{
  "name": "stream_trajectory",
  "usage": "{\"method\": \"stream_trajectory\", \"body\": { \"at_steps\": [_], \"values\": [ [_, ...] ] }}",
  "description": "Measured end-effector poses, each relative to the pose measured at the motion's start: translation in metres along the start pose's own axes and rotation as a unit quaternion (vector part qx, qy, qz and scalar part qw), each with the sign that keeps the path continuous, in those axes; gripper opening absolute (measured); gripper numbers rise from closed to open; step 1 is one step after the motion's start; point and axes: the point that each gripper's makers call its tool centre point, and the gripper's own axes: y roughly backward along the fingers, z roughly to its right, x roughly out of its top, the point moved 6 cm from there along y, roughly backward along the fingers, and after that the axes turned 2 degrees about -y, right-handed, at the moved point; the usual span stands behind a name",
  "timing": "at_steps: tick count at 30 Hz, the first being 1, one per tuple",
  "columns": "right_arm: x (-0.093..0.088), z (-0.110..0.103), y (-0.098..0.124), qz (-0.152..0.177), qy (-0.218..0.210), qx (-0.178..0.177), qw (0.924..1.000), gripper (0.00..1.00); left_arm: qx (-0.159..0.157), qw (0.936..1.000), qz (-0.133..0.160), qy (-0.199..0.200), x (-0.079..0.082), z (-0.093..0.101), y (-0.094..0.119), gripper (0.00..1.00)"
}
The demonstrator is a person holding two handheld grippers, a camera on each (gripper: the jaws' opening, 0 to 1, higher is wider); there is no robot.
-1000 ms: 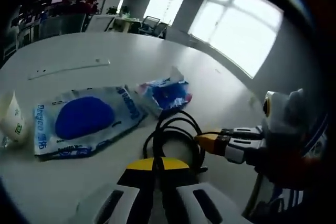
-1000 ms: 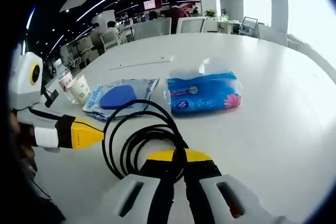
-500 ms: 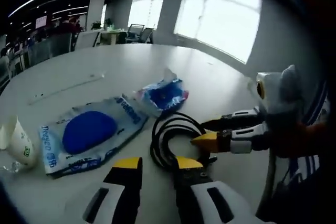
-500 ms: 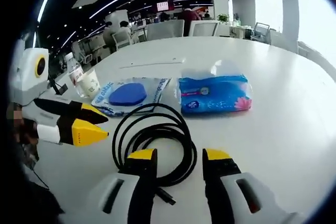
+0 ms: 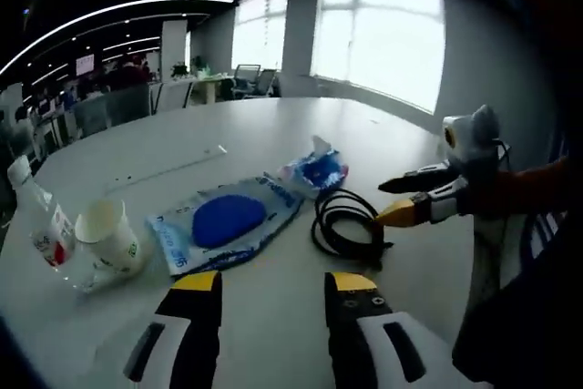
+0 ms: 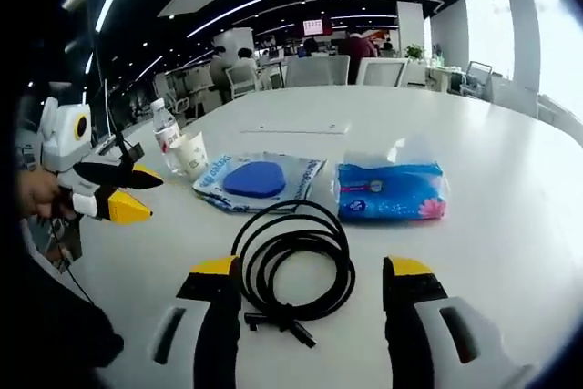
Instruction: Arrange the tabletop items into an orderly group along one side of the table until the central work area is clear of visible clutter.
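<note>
A coiled black cable [image 5: 347, 226] [image 6: 339, 248] lies loose on the white table [image 5: 392, 138] [image 6: 510, 243]. Behind it sit a blue tissue pack [image 5: 315, 170] [image 6: 392, 193] and a clear bag with a blue pad inside [image 5: 223, 219] [image 6: 260, 179]. A paper cup [image 5: 109, 239] [image 6: 192, 154] and a plastic bottle [image 5: 36, 225] [image 6: 164, 137] stand further left. My left gripper [image 5: 273, 284] [image 6: 146, 194] is open and empty, back from the coil. My right gripper [image 6: 311, 271] [image 5: 387, 202] is open too, its jaws standing either side of the coil's near edge without touching it.
A thin pale strip [image 5: 173, 168] [image 6: 291, 129] lies on the table beyond the bag. Office chairs and seated people [image 6: 314, 52] are past the far edge, and large windows [image 5: 383, 34] line one wall. A hand [image 6: 36, 193] holds the left gripper.
Both grippers, shut on the cable a second ago, have opened, let it go and drawn back. The cable now rests on the table.
</note>
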Motion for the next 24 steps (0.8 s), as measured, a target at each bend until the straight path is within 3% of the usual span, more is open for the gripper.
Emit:
{"method": "stream_trajectory", "body": {
  "at_steps": [6,12,18,24],
  "values": [
    [0.007,0.005,0.017,0.009,0.012,-0.004,0.9999,0.7,0.027,0.9992,0.026,0.014,-0.007,-0.027,0.035,0.52],
    [0.015,0.011,0.033,0.026,-0.001,-0.009,0.9996,0.83,0.052,0.9976,0.03,0.035,-0.016,-0.044,0.063,0.59],
    [0.014,0.013,0.049,0.022,0.002,-0.012,0.9997,0.87,0.061,0.9961,0.035,0.054,-0.016,-0.049,0.086,0.68],
    [0.013,0.014,0.063,0.021,0.001,-0.008,0.9997,0.97,0.054,0.9964,0.041,0.052,-0.018,-0.057,0.101,0.79]
  ]
}}
